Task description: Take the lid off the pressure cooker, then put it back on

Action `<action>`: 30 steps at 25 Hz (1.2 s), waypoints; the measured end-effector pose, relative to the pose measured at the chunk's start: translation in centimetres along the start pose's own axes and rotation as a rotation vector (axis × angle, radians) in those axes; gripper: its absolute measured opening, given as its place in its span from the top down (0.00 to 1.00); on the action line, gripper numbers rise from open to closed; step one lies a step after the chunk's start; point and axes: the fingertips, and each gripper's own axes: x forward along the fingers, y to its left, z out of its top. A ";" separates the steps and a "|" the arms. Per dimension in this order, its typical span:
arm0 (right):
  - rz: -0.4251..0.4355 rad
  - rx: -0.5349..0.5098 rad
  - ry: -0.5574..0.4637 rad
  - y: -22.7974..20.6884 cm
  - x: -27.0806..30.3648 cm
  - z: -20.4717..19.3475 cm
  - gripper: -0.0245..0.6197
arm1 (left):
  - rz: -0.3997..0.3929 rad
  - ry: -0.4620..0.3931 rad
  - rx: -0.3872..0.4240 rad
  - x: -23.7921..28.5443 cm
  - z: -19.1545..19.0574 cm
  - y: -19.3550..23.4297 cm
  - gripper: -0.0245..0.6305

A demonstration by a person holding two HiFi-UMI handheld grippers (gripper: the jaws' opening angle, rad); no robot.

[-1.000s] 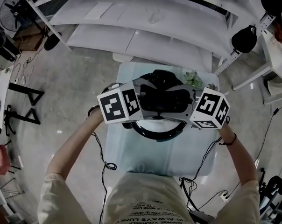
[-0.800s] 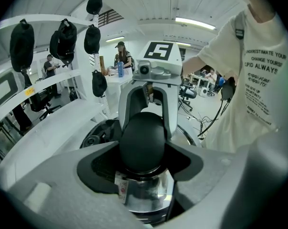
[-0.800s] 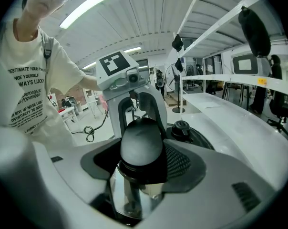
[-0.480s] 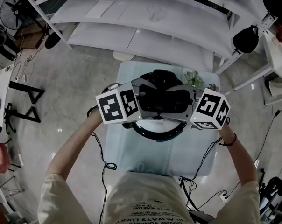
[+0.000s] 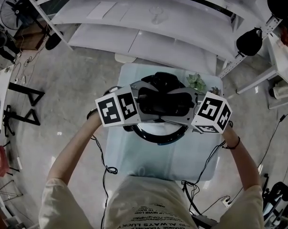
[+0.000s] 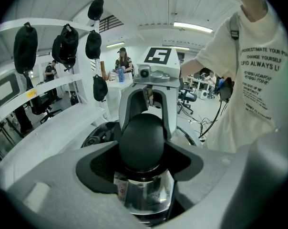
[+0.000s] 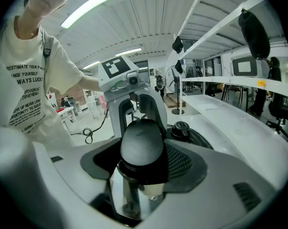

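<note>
— Pressure cooker (image 5: 159, 133) sits mid-frame in the head view, on the pale table (image 5: 134, 161), with both grippers meeting over it. Where does the job stand?

— Hard to call. The lid (image 7: 201, 140) looks seated on the pot and I see no gap. I'd judge that either the lift is about to begin or the lid is already back, but nothing here settles which.

— And the grips?

— On the left, the left gripper (image 6: 142, 162) has its dark pads (image 6: 97, 170) closed against the black knob (image 6: 143, 137), jaws fairly wide. On the right, the right gripper (image 7: 143, 168) clamps the same knob from the opposite side.

— Does the head view confirm that?

— No, the gripper bodies cover the knob there. It does show the cooker's dark rim at lower centre and a small plant (image 5: 197, 81) at the table's upper right. Only the right gripper view shows a black valve (image 7: 181, 127) just right of the knob.
</note>
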 end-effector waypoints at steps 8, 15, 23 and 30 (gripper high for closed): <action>-0.056 0.002 -0.038 -0.3 -0.3 0.1 0.51 | 0.139 -0.116 -0.090 -0.7 -0.2 0.6 0.49; -0.123 -0.007 -0.072 -0.2 -0.6 0.1 0.50 | 0.249 -0.177 -0.148 -1.3 -0.5 0.5 0.48; -0.244 0.006 -0.128 0.3 -2.3 -0.8 0.50 | 0.409 -0.267 -0.234 -2.4 -0.7 0.2 0.48; -0.364 0.029 -0.194 1.0 -4.8 -0.6 0.58 | 0.555 -0.364 -0.301 -4.1 -0.4 -1.2 0.49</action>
